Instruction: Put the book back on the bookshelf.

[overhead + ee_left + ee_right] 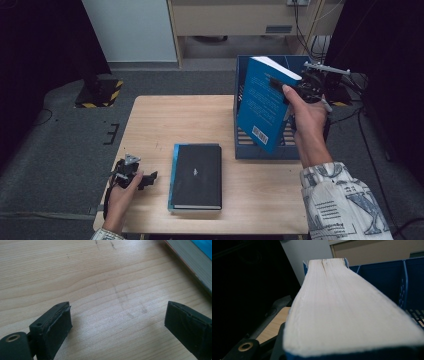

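The left gripper (145, 178) rests low at the near left of the wooden table (165, 120), in the person's left hand (120, 192). Its jaws stand wide apart with nothing between them; in the left gripper view bare wood lies under the gap. Just beyond its jaw tips, to the side toward the table's middle, lies a black hardcover book (196, 175) flat on the table, apart from the jaws. In the left gripper view that book (192, 262) is cut off at the upper corner, showing little more than its page edge and a strip of blue.

Farther off, the right gripper (295, 86) is held up in the person's right hand (307, 112), clamped on a blue paperback book (263, 102). The jaws grip it across its thickness near its upper end, and the book hangs tilted down from them, back cover and barcode facing the camera. It hangs over the near part of a blue slotted file box (245, 145), which stands just below and behind the gripper. In the right gripper view the pale page edge of the blue paperback book (347, 315) runs straight out from the jaws and hides most of them; the blue slotted file box (387, 277) shows behind. Whether the book's lower corner touches the box cannot be told.
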### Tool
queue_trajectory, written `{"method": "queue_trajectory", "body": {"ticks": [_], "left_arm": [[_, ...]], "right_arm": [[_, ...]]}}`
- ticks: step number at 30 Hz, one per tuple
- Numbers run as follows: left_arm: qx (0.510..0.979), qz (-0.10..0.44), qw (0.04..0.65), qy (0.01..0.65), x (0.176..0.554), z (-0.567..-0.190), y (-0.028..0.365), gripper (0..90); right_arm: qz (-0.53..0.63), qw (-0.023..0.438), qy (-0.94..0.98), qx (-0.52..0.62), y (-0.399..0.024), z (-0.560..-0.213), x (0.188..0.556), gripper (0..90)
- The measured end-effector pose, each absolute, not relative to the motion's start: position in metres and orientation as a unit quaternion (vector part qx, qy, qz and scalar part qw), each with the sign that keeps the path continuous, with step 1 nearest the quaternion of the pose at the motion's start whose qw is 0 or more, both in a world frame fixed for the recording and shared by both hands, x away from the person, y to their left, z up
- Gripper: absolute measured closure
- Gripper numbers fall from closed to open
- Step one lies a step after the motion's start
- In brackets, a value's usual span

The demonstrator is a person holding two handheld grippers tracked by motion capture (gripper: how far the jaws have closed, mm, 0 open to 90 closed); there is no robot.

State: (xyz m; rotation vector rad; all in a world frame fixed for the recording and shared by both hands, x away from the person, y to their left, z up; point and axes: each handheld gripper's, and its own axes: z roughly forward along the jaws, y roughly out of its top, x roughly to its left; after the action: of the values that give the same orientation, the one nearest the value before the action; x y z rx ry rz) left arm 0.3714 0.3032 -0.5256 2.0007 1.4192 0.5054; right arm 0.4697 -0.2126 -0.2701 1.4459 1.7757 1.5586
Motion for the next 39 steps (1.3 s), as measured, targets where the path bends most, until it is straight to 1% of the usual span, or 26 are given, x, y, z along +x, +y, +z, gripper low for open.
{"method": "queue_trajectory", "body": {"ticks": [8, 18, 29, 39], "left_arm": [[0.76, 0.191, 0.313, 0.537, 0.372, -0.526, 0.302, 6.6], [0.76, 0.19, 0.315, 0.535, 0.37, -0.525, 0.301, 6.6], [0.759, 0.191, 0.317, 0.535, 0.37, -0.524, 0.303, 6.6], [0.758, 0.191, 0.319, 0.536, 0.371, -0.524, 0.302, 6.6]], "right_arm": [[0.539, 0.192, 0.631, 0.524, -0.213, -0.275, 0.486, 60.5], [0.533, 0.199, 0.626, 0.534, -0.204, -0.284, 0.496, 60.5], [0.527, 0.221, 0.617, 0.541, -0.191, -0.284, 0.508, 60.5], [0.522, 0.227, 0.607, 0.554, -0.184, -0.287, 0.517, 60.5]]}}
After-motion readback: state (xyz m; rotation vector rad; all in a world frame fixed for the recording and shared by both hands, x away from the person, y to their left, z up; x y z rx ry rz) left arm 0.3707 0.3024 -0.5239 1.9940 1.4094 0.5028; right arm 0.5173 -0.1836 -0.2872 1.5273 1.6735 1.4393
